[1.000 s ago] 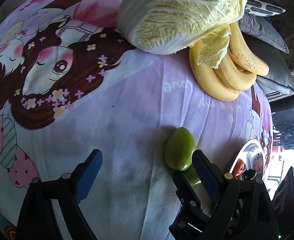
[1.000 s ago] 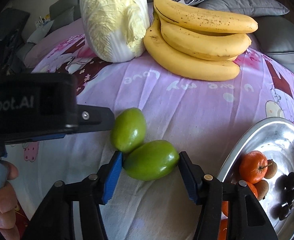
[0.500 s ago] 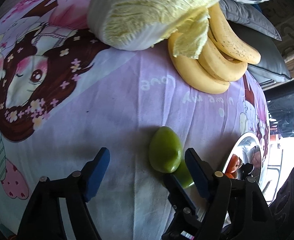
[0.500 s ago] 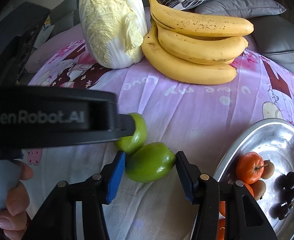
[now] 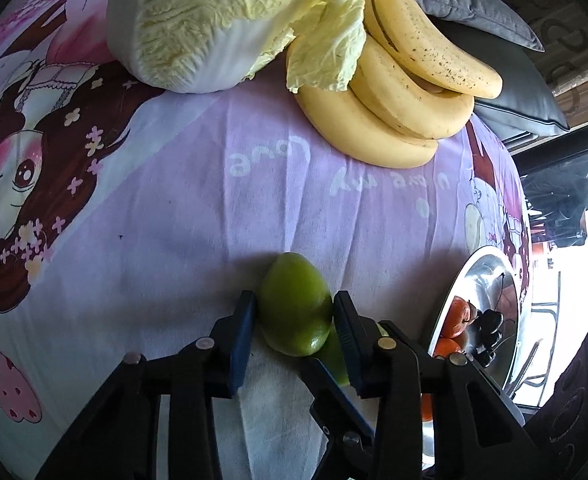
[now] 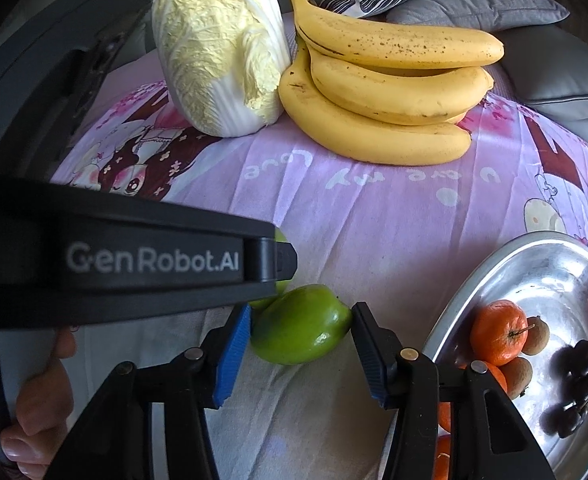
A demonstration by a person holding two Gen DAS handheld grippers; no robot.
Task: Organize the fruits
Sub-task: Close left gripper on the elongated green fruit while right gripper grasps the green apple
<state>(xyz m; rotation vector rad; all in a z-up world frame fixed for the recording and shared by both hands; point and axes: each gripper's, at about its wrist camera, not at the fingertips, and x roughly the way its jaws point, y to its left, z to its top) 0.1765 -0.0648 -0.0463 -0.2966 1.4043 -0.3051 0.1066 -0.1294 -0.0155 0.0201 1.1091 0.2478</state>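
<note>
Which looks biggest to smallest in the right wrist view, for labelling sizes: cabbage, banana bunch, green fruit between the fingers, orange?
1. banana bunch
2. cabbage, similar; ranking unsure
3. green fruit, enlarged by nearness
4. orange

Right gripper (image 6: 300, 334) had its blue-padded jaws closed on an oval green fruit (image 6: 301, 325) lying on the pink cartoon-print cloth (image 6: 374, 216). Left gripper's black body (image 6: 133, 260) covered a 2nd green fruit (image 6: 279, 286) touching it. Shiny steel bowl (image 6: 534, 264) held an orange tangerine (image 6: 498, 332); yellow banana bunch (image 6: 390, 92) lay beside pale napa cabbage (image 6: 217, 48).
</note>
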